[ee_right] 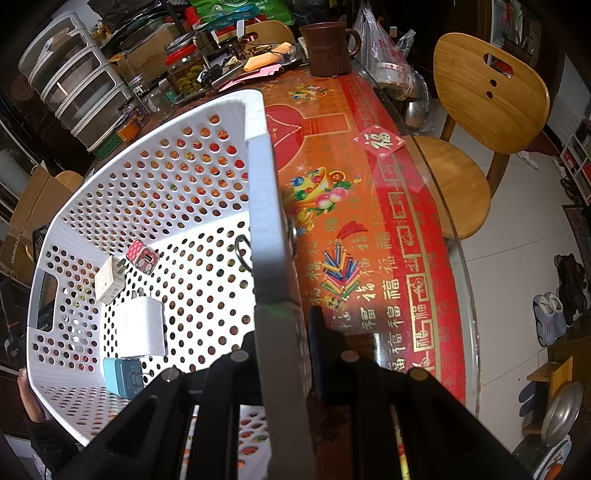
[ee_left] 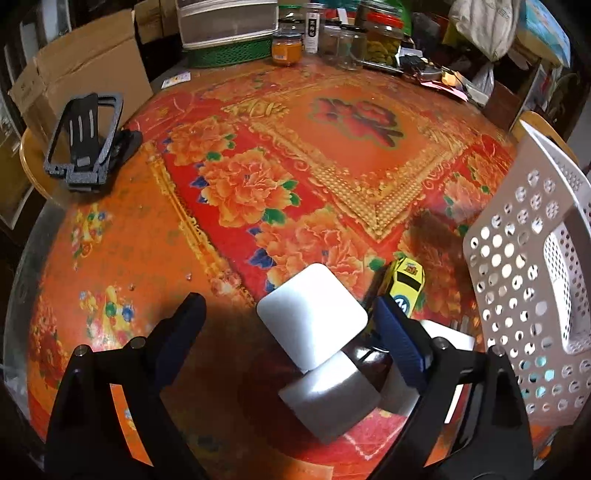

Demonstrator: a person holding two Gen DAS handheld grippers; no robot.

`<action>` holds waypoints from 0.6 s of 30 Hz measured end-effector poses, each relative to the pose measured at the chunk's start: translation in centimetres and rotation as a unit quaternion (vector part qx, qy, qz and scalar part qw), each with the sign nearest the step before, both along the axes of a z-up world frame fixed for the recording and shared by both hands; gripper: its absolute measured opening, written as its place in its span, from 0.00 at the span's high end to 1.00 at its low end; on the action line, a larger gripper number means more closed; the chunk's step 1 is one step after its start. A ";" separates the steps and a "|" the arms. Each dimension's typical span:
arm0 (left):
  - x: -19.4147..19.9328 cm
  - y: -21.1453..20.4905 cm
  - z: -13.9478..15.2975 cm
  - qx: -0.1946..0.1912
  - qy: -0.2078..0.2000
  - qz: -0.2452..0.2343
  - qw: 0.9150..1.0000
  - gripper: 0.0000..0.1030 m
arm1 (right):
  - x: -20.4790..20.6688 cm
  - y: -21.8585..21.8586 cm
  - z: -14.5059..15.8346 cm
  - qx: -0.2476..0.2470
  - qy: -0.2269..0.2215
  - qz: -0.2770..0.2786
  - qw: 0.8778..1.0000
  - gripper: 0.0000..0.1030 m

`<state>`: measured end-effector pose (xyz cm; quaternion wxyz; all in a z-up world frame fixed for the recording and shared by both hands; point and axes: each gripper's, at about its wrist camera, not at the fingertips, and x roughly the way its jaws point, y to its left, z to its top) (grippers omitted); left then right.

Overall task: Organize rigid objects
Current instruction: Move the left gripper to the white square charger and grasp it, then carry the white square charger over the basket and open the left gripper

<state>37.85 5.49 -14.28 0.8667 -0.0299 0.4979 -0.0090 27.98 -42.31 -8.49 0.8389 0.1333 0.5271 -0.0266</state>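
Note:
In the left wrist view my left gripper (ee_left: 291,325) is open, its fingers either side of a white square-capped bottle (ee_left: 314,317) lying on the red floral tablecloth. A yellow toy car (ee_left: 404,286) lies just beyond the right finger. The white perforated basket (ee_left: 524,266) stands tilted at the right. In the right wrist view my right gripper (ee_right: 284,332) is shut on the basket's rim (ee_right: 264,221) and tips it. Inside lie a white charger (ee_right: 142,326), a blue charger (ee_right: 120,376), a beige plug (ee_right: 109,284) and a pink patterned cube (ee_right: 142,256).
A black phone stand (ee_left: 85,144) sits at the table's left edge. Jars (ee_left: 286,46), a drawer unit (ee_left: 227,22) and a green tray crowd the far side. A brown mug (ee_right: 328,48) and wooden chair (ee_right: 487,110) are at the right.

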 end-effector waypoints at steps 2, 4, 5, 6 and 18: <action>0.2 0.2 -0.3 -0.003 0.005 0.005 1.000 0.22 | 0.0 0.0 0.0 0.000 0.000 0.000 1.000 0.86; 0.5 0.0 -1.0 0.003 0.016 0.002 1.000 0.27 | 0.0 0.0 0.0 0.000 0.001 0.001 1.000 0.86; 0.4 0.0 -1.3 0.002 0.020 0.002 1.000 0.30 | 0.1 0.0 0.0 -0.001 0.001 0.001 1.000 0.86; 0.3 0.0 -1.5 0.003 0.019 0.003 1.000 0.31 | 0.1 0.0 0.0 -0.001 0.001 0.001 1.000 0.86; -1.2 -2.4 2.8 0.087 -0.051 0.003 0.995 0.46 | 0.1 0.0 0.1 -0.003 0.001 0.002 1.000 0.86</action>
